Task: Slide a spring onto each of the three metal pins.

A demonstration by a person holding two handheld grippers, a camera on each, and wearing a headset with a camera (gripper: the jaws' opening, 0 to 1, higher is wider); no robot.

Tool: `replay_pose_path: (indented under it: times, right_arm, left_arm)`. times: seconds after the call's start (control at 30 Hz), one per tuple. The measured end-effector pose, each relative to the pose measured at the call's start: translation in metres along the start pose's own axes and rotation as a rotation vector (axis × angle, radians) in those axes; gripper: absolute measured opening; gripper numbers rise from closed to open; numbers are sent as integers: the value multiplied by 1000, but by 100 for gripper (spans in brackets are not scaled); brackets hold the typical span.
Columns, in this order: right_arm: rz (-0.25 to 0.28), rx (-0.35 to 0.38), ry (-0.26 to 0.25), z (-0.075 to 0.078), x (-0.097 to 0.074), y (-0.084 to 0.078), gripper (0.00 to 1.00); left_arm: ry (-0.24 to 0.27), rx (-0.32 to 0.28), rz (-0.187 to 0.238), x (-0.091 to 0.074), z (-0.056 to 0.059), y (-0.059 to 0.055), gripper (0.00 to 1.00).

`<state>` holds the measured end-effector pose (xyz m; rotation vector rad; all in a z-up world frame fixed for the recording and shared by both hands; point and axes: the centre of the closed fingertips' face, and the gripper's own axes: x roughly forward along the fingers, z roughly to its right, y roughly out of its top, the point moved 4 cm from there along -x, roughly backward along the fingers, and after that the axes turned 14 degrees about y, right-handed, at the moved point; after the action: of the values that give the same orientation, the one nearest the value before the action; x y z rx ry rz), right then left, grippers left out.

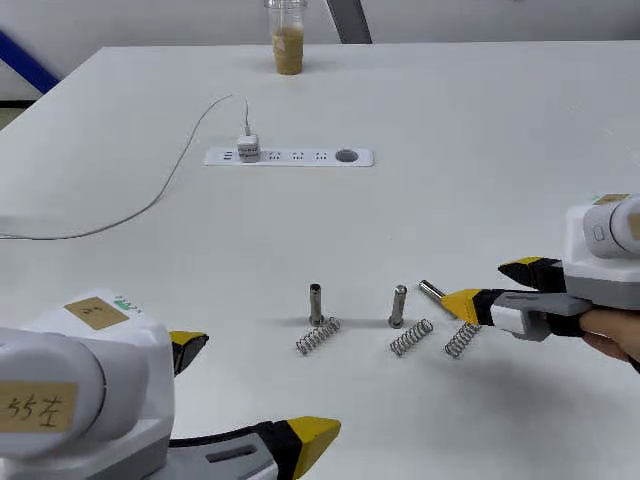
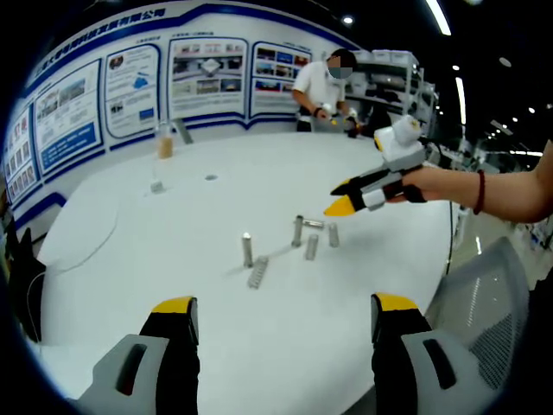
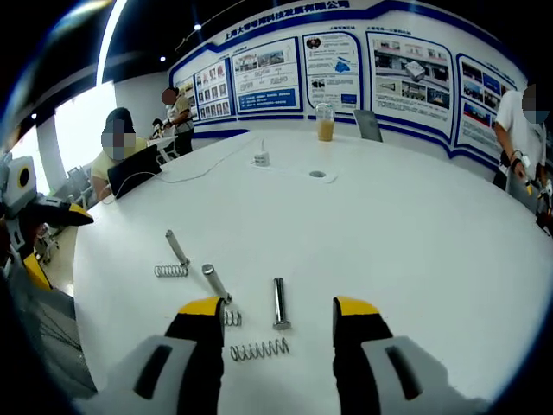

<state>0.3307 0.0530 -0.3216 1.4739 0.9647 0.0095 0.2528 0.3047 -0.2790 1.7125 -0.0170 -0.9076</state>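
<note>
Two metal pins stand upright on the white table point(image 1: 450, 140), one point(image 1: 316, 303) at the left and one point(image 1: 398, 305) in the middle. A third pin point(image 1: 430, 290) seems to lie on its side, partly hidden by a yellow fingertip of my right gripper point(image 1: 492, 287). Three springs point(image 1: 318, 335) point(image 1: 411, 337) point(image 1: 462, 339) lie flat in front of them. In the right gripper view the third pin point(image 3: 279, 303) sits between the tips of the open right gripper point(image 3: 278, 307), untouched. My left gripper point(image 1: 252, 390) is open and holds nothing, near the table's front left.
A white power strip point(image 1: 290, 157) with a plugged charger point(image 1: 248, 148) and a cable lies at mid-table. A cup with a brown drink point(image 1: 288, 40) stands at the far edge. People stand and sit beyond the table point(image 3: 121, 147).
</note>
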Motion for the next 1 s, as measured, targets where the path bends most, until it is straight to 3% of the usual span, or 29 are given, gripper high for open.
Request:
replay_pose_path:
  times: [0.17, 0.5, 0.8, 1.0]
  right_arm:
    - [-1, -20, 17, 2, 9, 4, 44]
    - [-23, -34, 38, 6, 30, 4, 38]
    - [-49, -17, 42, 10, 47, -2, 31]
    - [-56, 10, 35, 16, 55, -5, 28]
  left_arm:
    - [4, 11, 0, 2, -1, -1, 83]
    - [-5, 12, 0, 4, 3, -3, 83]
    - [-12, 16, 19, 5, 6, 0, 82]
    - [-11, 13, 10, 6, 5, -3, 82]
